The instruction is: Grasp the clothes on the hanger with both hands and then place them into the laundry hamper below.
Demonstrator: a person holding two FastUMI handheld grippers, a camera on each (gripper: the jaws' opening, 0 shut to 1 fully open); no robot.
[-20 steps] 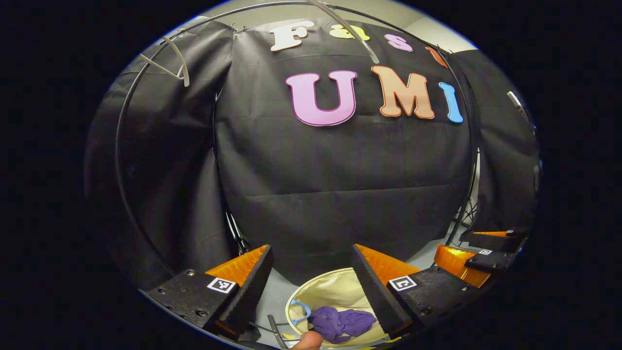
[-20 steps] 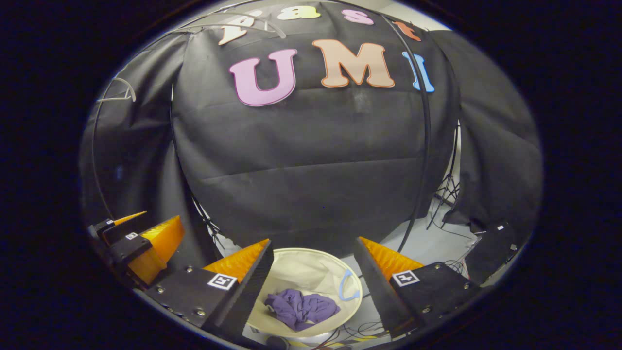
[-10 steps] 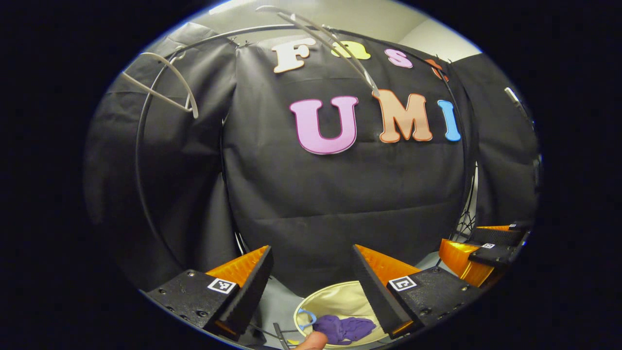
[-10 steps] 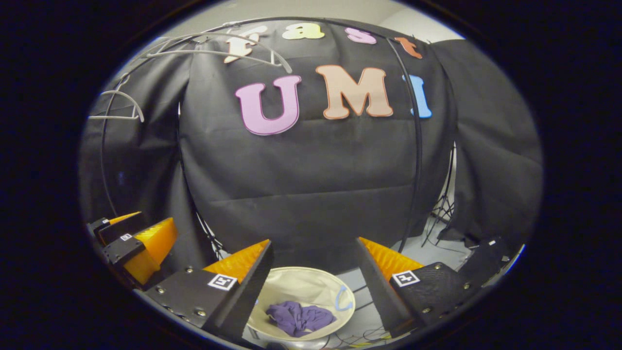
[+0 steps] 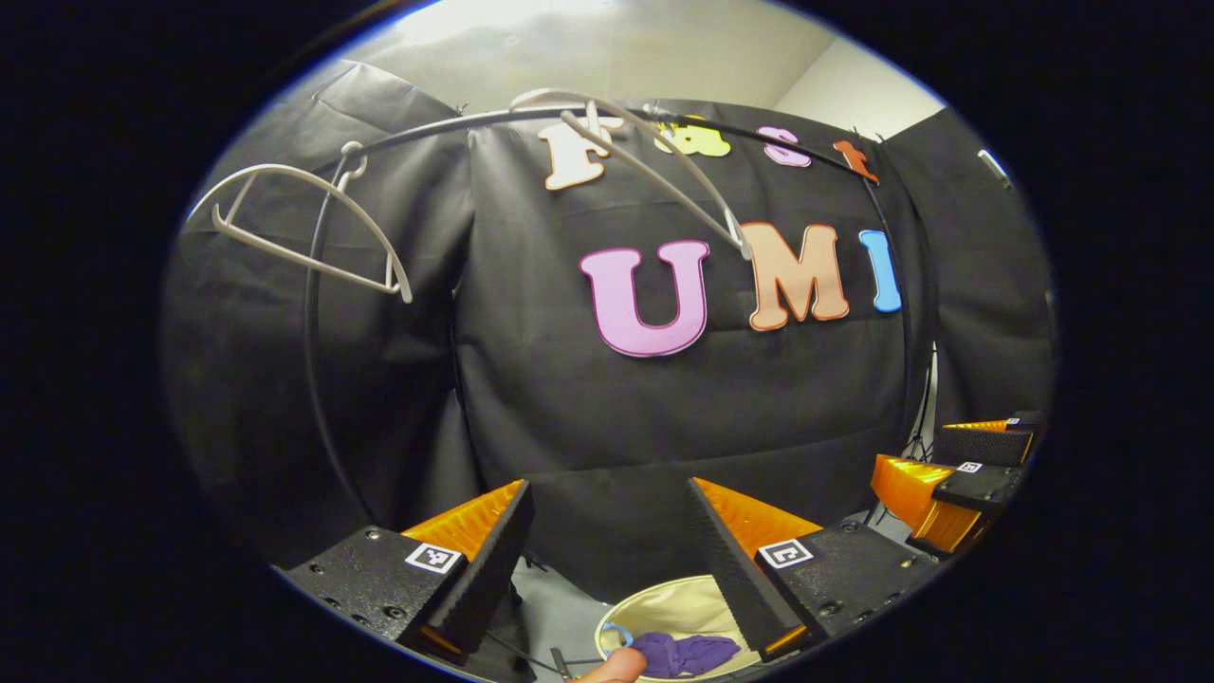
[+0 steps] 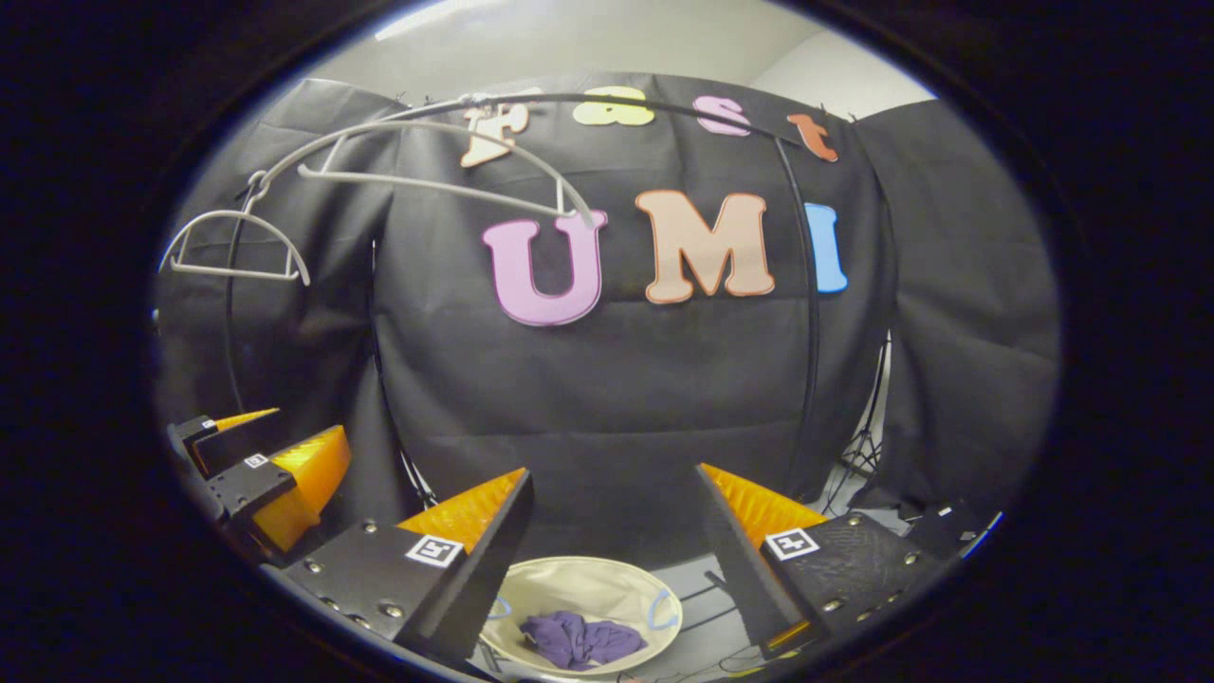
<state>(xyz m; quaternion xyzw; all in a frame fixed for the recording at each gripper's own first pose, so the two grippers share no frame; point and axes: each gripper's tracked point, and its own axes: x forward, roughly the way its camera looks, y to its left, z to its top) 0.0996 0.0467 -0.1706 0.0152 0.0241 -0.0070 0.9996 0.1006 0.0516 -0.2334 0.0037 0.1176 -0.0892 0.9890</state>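
Note:
A crumpled purple garment [image 6: 580, 640] lies inside the round cream laundry hamper [image 6: 588, 581] on the floor; in the left gripper view the garment [image 5: 685, 653] and hamper [image 5: 664, 599] sit low between my fingers. Two bare white hangers [image 5: 303, 228] [image 5: 654, 175] hang on the black rail [image 5: 455, 123]; the right gripper view shows them too [image 6: 232, 247] [image 6: 446, 161]. My left gripper [image 5: 607, 545] is open and holds nothing. My right gripper [image 6: 612, 536] is open and holds nothing too. Each gripper shows at the edge of the other's view [image 5: 958, 479] [image 6: 256, 470].
The black rail frame [image 6: 811, 313] stands before the cloth wall, with stand legs and cables [image 6: 858, 455] on the grey floor at right. A fingertip [image 5: 616, 669] shows at the bottom of the left gripper view.
Both grippers have risen and tilted up: the hamper and garment slid lower and shrank in both views, while the hangers and rail came down into view. Both stayed open.

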